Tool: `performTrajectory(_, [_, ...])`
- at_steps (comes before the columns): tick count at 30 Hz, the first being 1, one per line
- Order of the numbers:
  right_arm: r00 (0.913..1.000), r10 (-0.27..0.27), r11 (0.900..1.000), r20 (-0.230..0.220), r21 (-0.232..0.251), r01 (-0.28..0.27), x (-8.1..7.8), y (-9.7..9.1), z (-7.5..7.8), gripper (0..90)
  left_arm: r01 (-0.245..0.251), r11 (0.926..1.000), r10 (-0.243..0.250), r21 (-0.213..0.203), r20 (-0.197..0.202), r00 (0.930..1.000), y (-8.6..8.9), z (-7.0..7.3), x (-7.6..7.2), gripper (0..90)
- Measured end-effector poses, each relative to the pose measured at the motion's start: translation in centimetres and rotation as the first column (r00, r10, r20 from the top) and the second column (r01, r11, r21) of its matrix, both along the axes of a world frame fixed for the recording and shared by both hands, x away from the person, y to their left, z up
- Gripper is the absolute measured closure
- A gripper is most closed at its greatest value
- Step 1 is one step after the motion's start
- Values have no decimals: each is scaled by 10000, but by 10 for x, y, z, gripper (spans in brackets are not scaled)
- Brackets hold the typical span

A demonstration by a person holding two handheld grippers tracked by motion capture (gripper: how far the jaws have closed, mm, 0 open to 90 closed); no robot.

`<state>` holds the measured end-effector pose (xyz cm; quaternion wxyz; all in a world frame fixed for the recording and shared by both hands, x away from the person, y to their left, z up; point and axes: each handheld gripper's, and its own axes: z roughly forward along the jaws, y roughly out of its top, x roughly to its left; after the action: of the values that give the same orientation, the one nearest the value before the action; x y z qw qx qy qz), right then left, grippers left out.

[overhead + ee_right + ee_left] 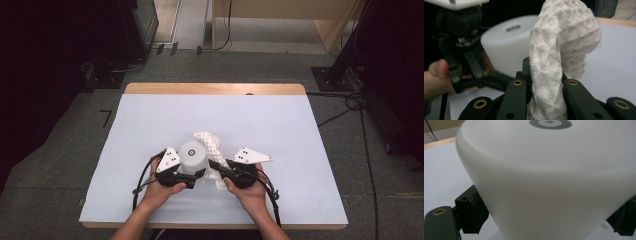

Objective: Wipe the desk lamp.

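A smooth, matte white cylinder [193,157], wider at its rounded top edge, stands upright near the middle of a table [150,87] with a pale wood edge, covered by a pale blue-white sheet [280,130]. A grey ring mark [550,123] sits at the centre of its flat top. The left gripper [199,174] has its black jaws on either side of the cylinder's lower wall, one pad [475,213] flat against the left side, the other at the right edge of the left gripper view; they are clamped on it. The left hand [162,192] wraps the gripper body from below, forearm coming in from the near edge.

Just right of the cylinder, a white waffle-weave cloth [212,150], soft and bumpy with a honeycomb texture, rises in a bunched column and droops over at the top. The right gripper [216,167] pinches its lower part, jaws nearly fully closed with the fabric squeezed between them. The right hand [247,192] holds that gripper angled toward the cylinder, a grey three-cornered plate [251,156] on top
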<state>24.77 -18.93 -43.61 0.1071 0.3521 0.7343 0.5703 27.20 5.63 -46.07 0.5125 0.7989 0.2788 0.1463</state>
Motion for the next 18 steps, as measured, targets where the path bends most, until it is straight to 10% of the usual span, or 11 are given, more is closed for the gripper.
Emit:
performTrajectory(10, [9880, 126, 9994, -1542, -307, -175, 12, 8, -36, 796, -333, 9951, 318, -931, -176, 9993, 14, 10, 6, 88])
performTrajectory(18, [9966, 65, 9999, -816, 152, -53, 6, 3, -12, 795, -252, 9993, 249, -279, -131, 9996, 9, 3, 6, 88])
